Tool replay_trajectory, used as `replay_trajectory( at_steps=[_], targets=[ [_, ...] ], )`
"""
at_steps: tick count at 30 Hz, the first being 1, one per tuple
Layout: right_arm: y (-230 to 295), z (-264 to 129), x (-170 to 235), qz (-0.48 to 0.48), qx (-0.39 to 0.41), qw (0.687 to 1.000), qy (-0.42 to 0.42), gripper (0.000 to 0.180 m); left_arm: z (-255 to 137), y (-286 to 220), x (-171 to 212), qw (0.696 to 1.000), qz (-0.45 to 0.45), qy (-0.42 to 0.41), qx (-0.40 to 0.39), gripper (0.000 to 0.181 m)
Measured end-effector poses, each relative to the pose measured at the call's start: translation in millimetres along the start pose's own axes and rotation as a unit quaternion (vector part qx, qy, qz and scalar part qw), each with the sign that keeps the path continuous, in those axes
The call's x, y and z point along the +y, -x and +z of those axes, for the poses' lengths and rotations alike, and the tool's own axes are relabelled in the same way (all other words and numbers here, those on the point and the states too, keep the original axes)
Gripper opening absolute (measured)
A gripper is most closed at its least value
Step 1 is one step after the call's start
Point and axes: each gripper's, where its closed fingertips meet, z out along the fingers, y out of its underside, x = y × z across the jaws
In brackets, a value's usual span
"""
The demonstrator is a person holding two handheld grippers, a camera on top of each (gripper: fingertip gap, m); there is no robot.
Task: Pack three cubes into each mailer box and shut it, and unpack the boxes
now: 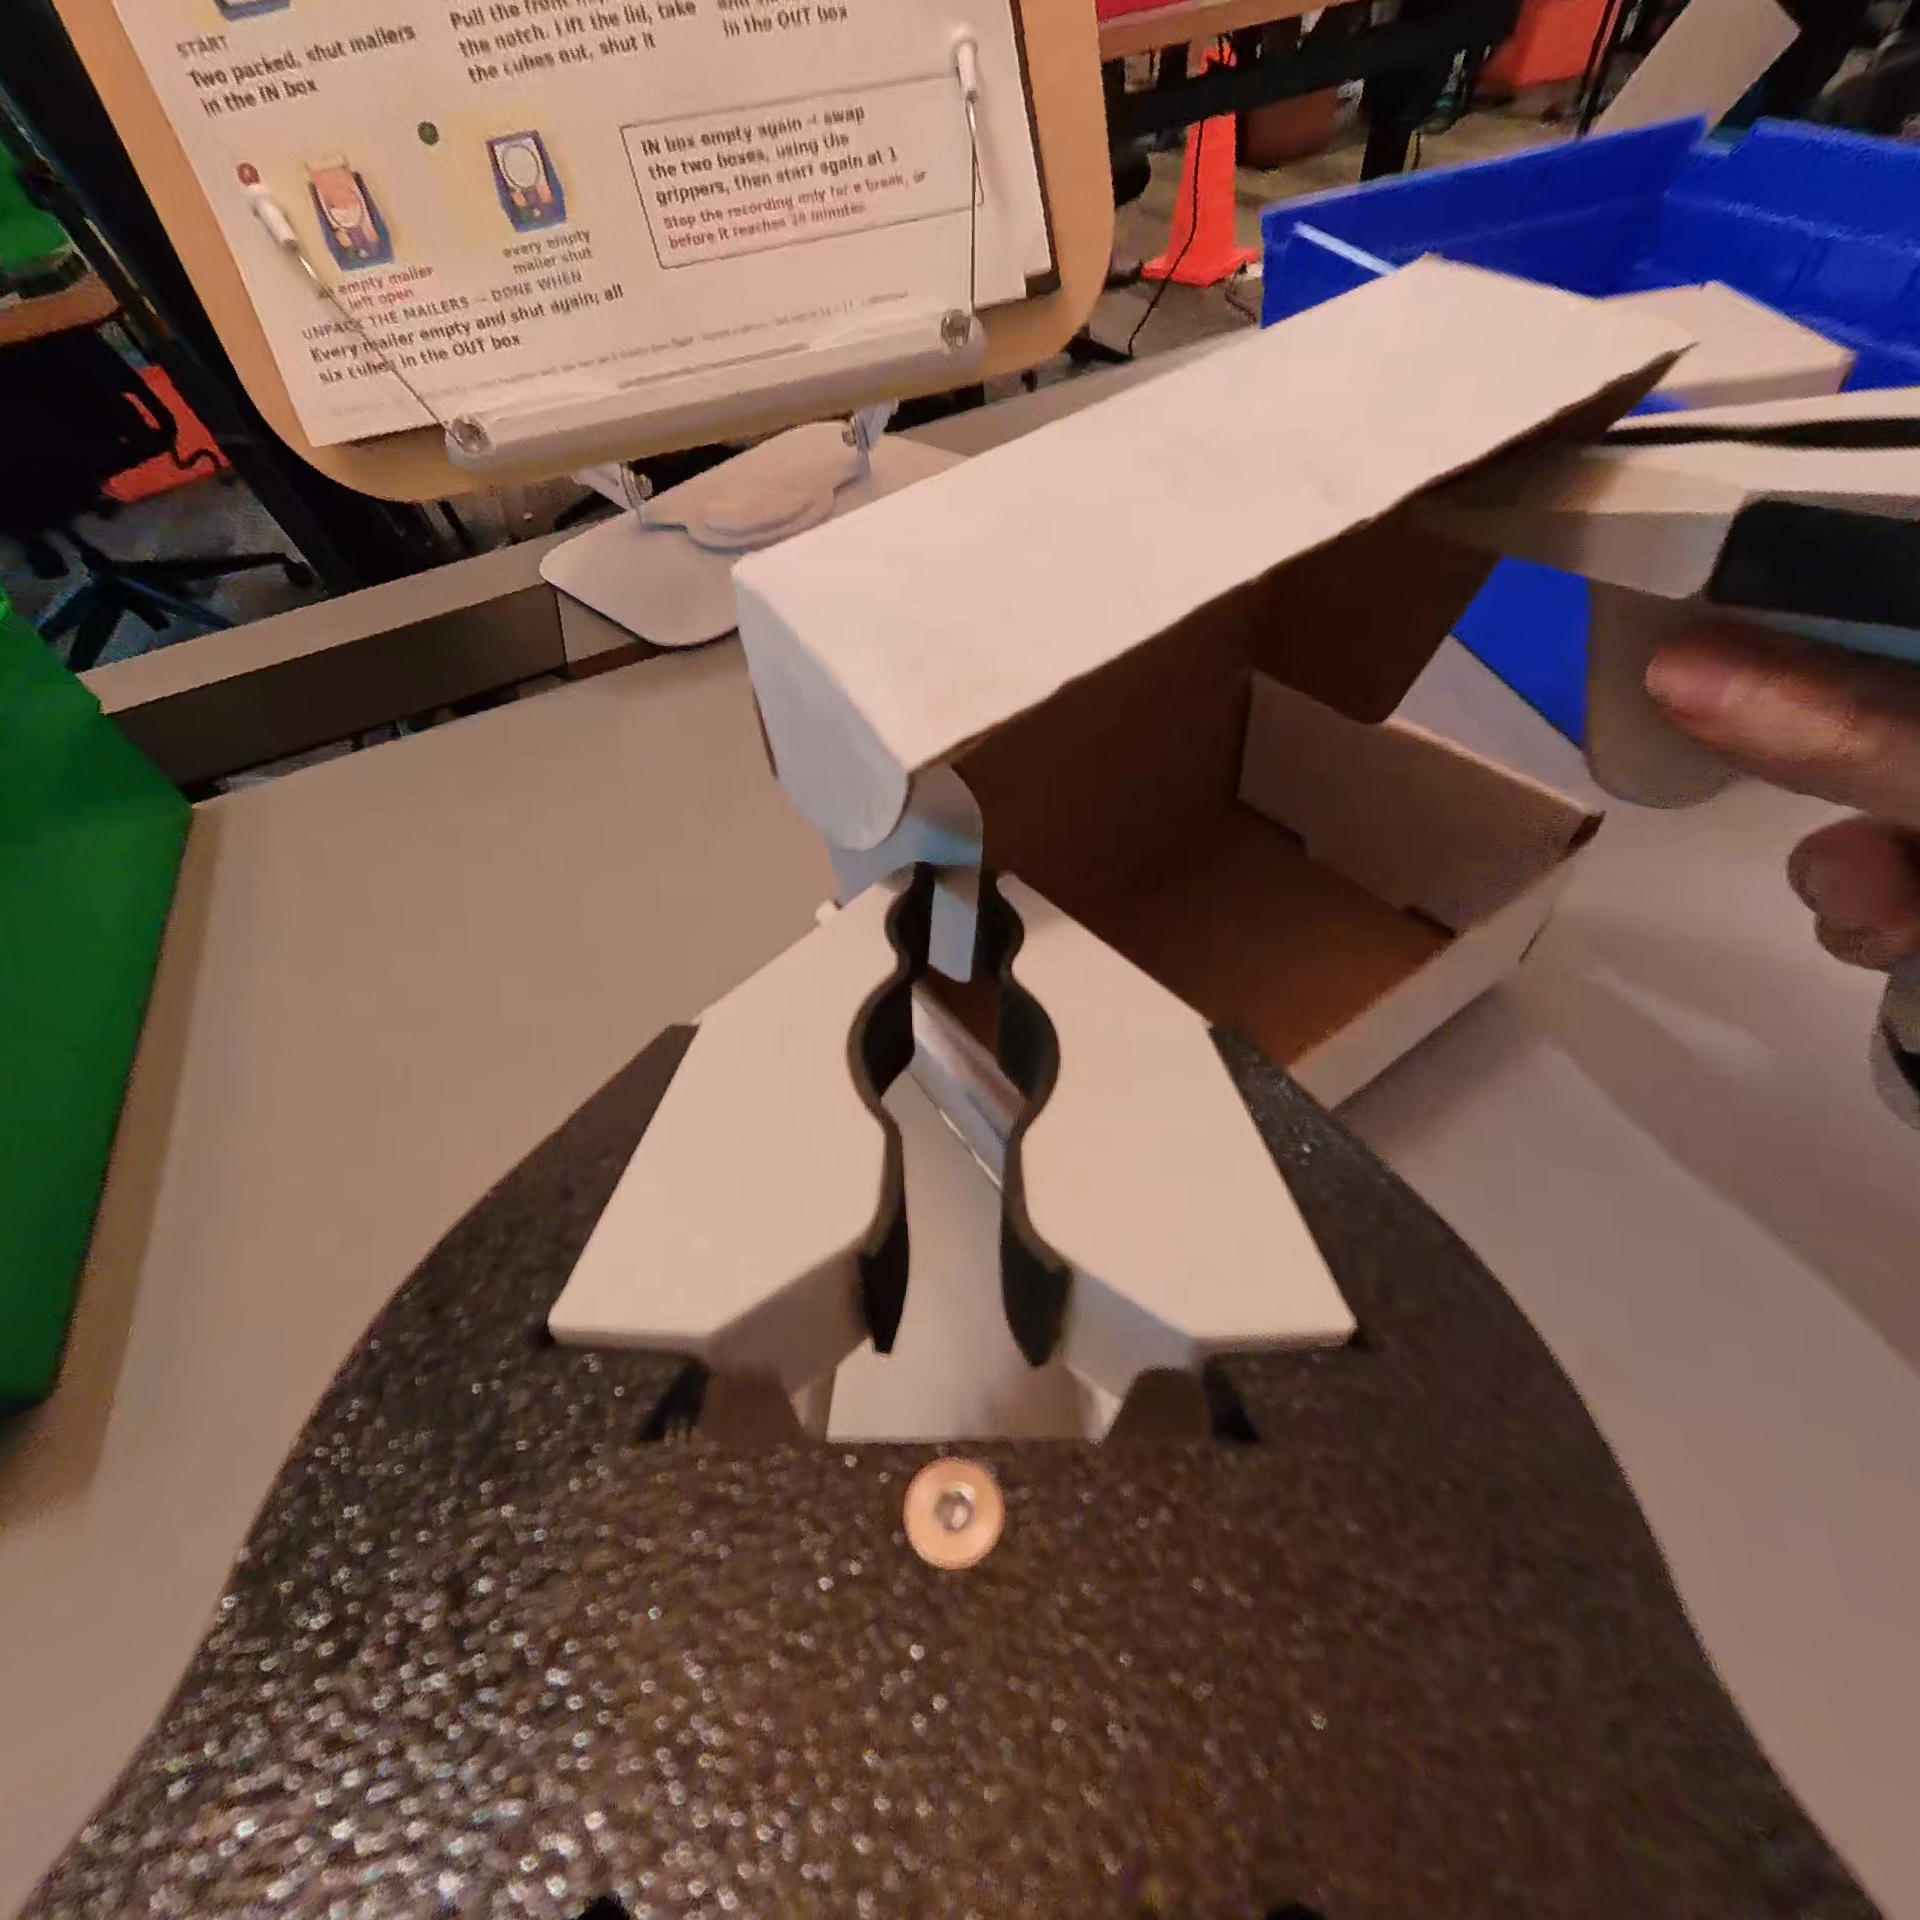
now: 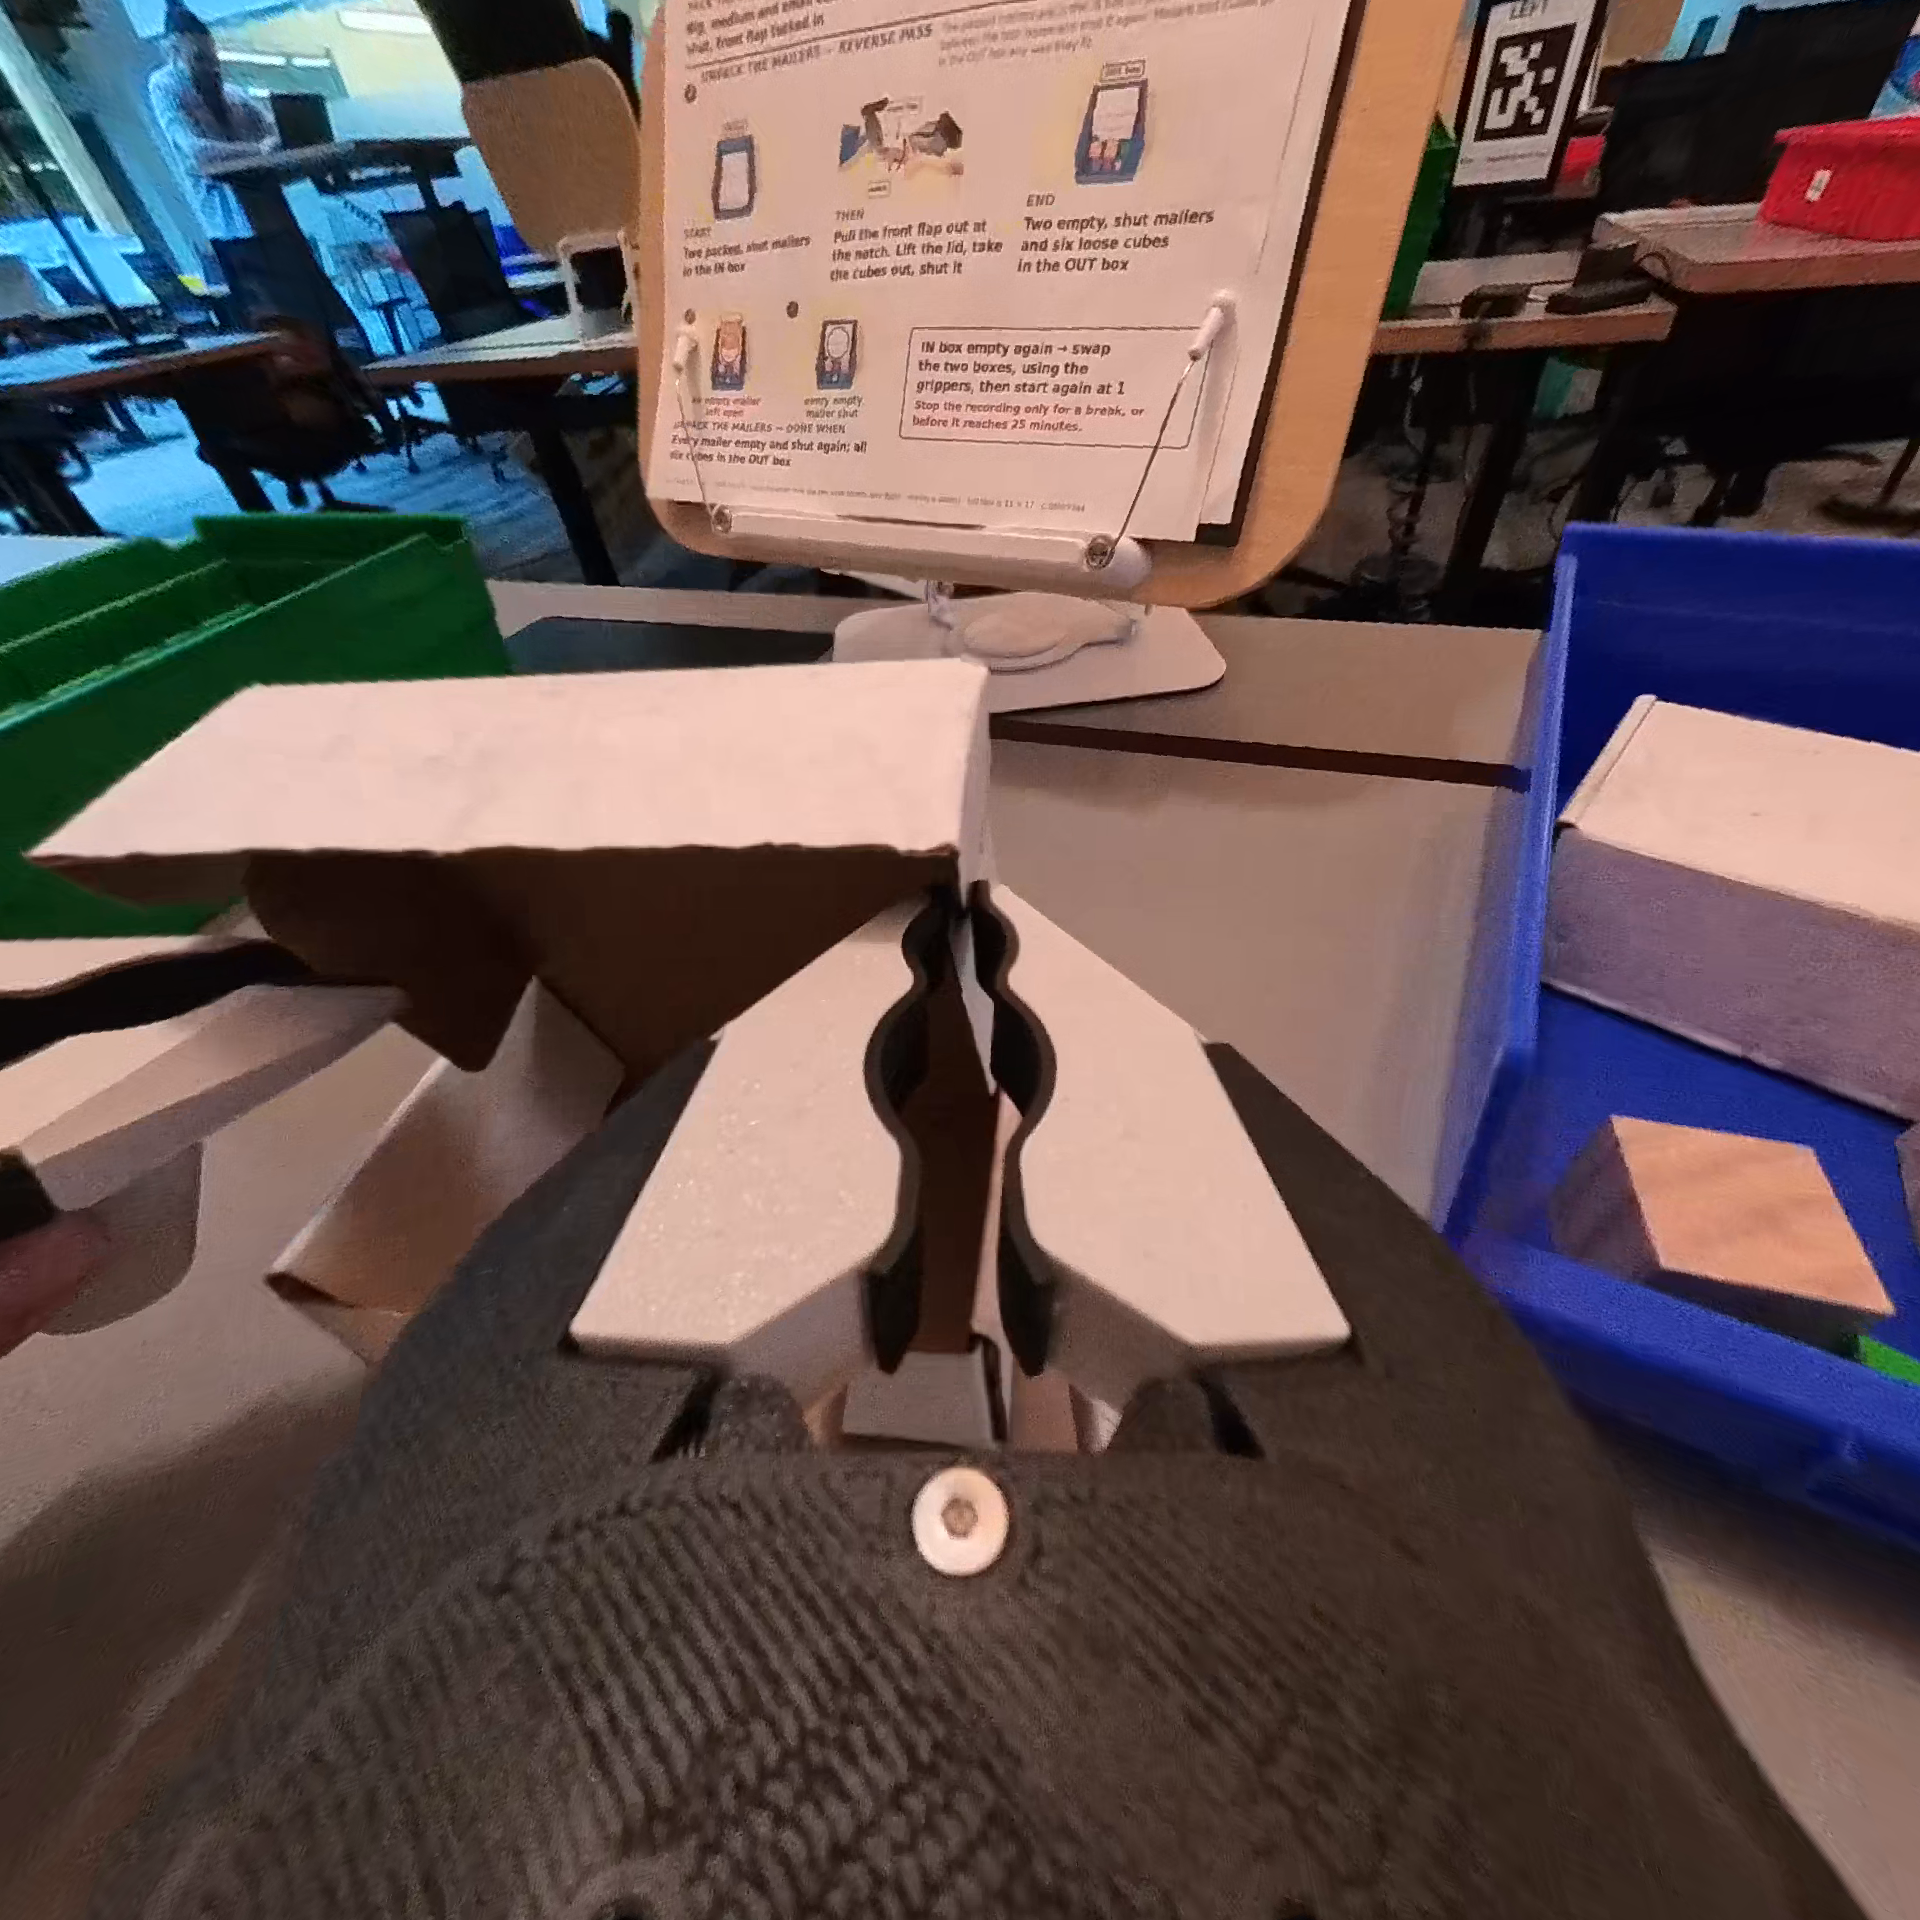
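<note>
- Mailer box [image 1: 1382,935] sitting open on the grey worktop [image 1: 447,987], around 1 o'clock in the left wrist view, brown inside bare as far as visible, no cubes in it.
- Lid [image 1: 1143,540] hanging half-raised over the cavity, pinched on both sides.
- Left gripper [image 1: 951,914] closed on the side flap of the lid at 12 o'clock, fingers [image 1: 748,1122] nearly pressed together with just cardboard in the gap.
- Right gripper [image 2: 966,935] same deal on the opposite flap, fingers [image 2: 1132,1143] squeezed onto the thin edge running between them.
- Probably held this way to steer both ear flaps inside the walls while folding the lid down; looks like shutting an emptied mailer, though opening can't be ruled out from this.
- Tricky bit coming up: flaps snagging on the side walls, or the light box base sliding on the smooth worktop.
- Blue bin [image 2: 1558,1039] at 3 o'clock in the right wrist view, holding another shut white mailer [image 2: 1745,831] and a wooden cube [image 2: 1725,1216], with a sliver of something green beside it.
- Green bin [image 2: 239,634] over at 9–10 o'clock, contents not visible.
- Instruction sheet on a tan stand [image 2: 1039,582] at 12 o'clock, back edge of the worktop.
- Beyond that: office-type room, desks, chairs, an orange cone [image 1: 1205,187], a red tub [image 2: 1849,187], a blurry person far off at 11 o'clock.
</note>
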Motion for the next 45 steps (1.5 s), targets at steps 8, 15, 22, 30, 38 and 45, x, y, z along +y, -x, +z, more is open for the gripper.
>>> replay_trajectory(
  at_steps=[8,15,22,30,38,45],
  targets=[
    [16.7,-28.6,24.1,-0.025,-0.039,0.999,0.001,0.006,-20.8,1.5,32.4,1.0,-0.006,0.007,-0.001,0.0],
    [13.1,-44.1,16.1,-0.146,0.03,0.989,-0.014,0.054,-22.5,4.8,38.4,0.999,0.031,0.015,-0.028,0.0],
    [51.1,-68.5,-13.0,-0.546,0.072,0.831,-0.082,0.038,-23.5,3.1,43.6,0.998,0.053,0.019,-0.038,0.0],
    [57.8,-63.9,14.1,-0.456,-0.142,0.878,0.043,0.007,-30.4,-17.7,49.1,0.995,0.065,0.033,0.069,0.017],
    [58.4,-68.1,48.5,-0.49,-0.181,0.849,0.083,0.004,-130.7,-49.9,49.3,0.902,0.057,0.107,0.414,0.05],
    [60.5,-59.4,84.5,-0.538,-0.156,0.823,0.096,0.005,-85.9,-7.4,-13.9,0.929,-0.086,0.039,0.359,0.003]
  ],
)
